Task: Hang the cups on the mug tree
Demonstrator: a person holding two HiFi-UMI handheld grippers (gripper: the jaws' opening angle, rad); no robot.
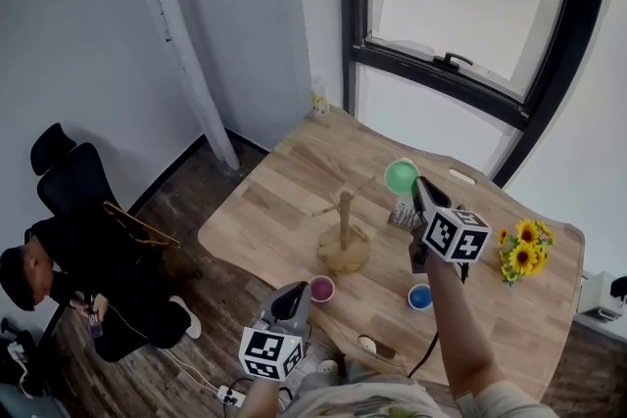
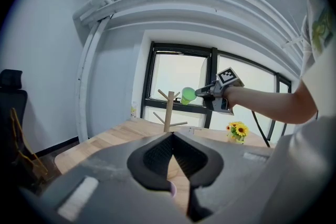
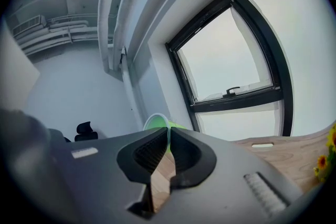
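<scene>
Left gripper (image 1: 292,293) is idling, pinched closed and empty; right gripper (image 1: 418,186) is clamping green cup (image 1: 401,175), whose handle must meet mug tree (image 1: 344,220) peg squarely

green cup (image 3: 153,121) mostly behind right claw (image 3: 168,129)

left claw (image 2: 172,134) — grey shell, black ribbed pads (image 2: 157,152) | right claw (image 3: 168,131) — same | cubes (image 1: 456,235): white, black square markers | shirt (image 2: 321,76): pale
</scene>
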